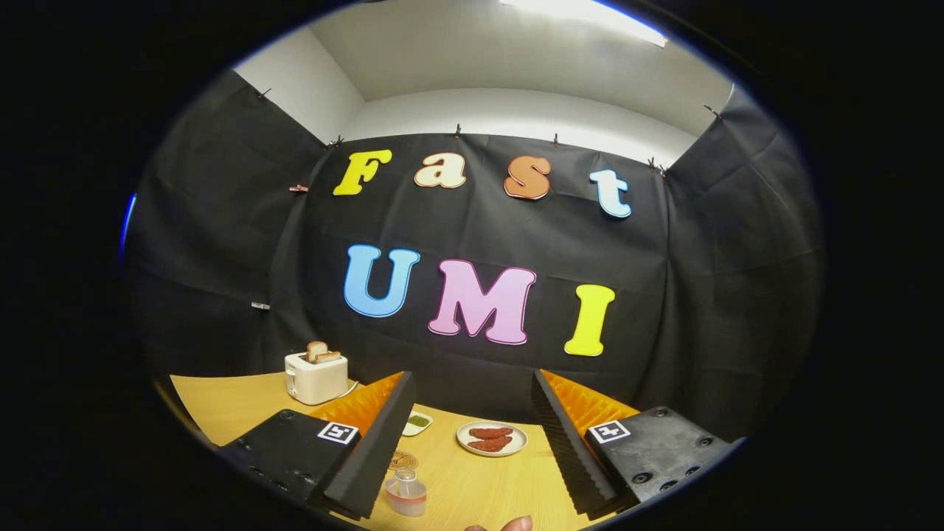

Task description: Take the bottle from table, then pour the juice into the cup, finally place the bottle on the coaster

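**Reaching down for the bottle**

The claw (472,435) hangs spread wide and empty above the surface (472,479). The bottle (405,493) stands low, just inside the left finger, with the coaster (403,461) right behind it. To grip well, I would lower and centre the fingers round the bottle's body, avoiding the plate (492,438) ahead.
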`<state>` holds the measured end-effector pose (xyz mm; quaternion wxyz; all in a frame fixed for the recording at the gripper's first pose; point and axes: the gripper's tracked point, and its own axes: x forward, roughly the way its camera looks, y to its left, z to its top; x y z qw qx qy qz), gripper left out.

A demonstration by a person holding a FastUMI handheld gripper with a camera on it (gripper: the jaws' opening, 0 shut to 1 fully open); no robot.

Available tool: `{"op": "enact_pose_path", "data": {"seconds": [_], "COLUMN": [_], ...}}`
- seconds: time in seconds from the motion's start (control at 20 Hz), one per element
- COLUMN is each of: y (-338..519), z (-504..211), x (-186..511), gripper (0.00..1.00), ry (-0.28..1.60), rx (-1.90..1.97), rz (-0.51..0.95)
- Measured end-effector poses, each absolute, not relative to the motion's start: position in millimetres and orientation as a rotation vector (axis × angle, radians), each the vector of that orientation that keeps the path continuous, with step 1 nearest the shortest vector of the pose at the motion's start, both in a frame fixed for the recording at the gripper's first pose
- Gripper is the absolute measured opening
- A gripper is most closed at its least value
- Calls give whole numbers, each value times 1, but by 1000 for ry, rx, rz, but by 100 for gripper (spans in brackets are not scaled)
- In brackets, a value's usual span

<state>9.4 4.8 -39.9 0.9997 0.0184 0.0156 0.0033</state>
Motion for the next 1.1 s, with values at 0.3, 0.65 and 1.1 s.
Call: {"op": "enact_pose_path", "data": {"seconds": [0.3, 0.65, 1.1], "y": [36, 75, 108], "z": [-87, -187, -295], "x": [12, 7, 5], "gripper": [97, 97, 97], "ry": [61, 147, 265], "rx": [85, 137, 154], "rz": [66, 94, 58]}}
